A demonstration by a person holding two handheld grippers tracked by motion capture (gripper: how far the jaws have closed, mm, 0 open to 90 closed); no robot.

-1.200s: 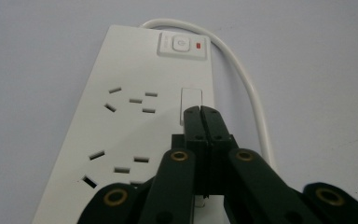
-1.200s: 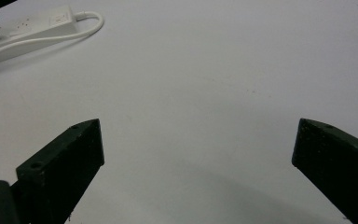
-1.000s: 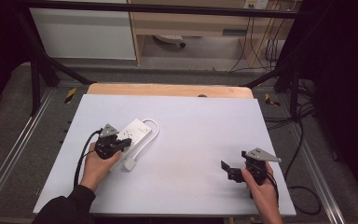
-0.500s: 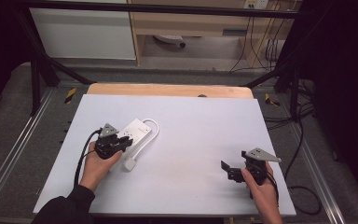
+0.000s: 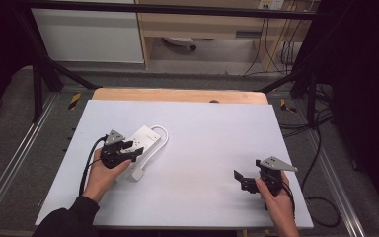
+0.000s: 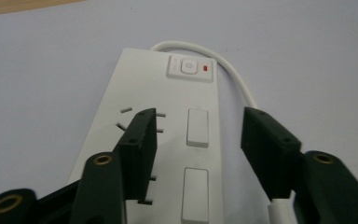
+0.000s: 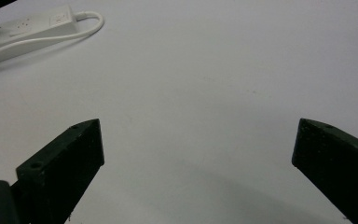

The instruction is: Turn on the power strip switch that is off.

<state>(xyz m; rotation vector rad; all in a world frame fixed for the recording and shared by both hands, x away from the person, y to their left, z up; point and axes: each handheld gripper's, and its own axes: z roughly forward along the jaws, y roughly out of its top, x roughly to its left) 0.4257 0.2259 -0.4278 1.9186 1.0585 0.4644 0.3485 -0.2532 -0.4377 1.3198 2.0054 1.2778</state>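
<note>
Nothing much has moved – left gripper (image 6: 196, 140) hovers half-open over power strip (image 5: 139, 143) at table's 9 o'clock, holding nothing; right gripper (image 5: 249, 180) wide open, empty – closing off-centre could skid strip

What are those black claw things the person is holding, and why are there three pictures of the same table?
Those claws are grippers, hand-held pinching tools with two black jaws each. One picture is taken from above the table. There you see the left gripper and the right gripper, each held in one of the person's hands. The other two pictures come from little cameras riding on the grippers, so you look straight along their jaws. On the white table lies a white power strip with its cord. The left gripper hangs open right above the power strip. The right gripper is open too, over bare table. Nothing is held.
</note>
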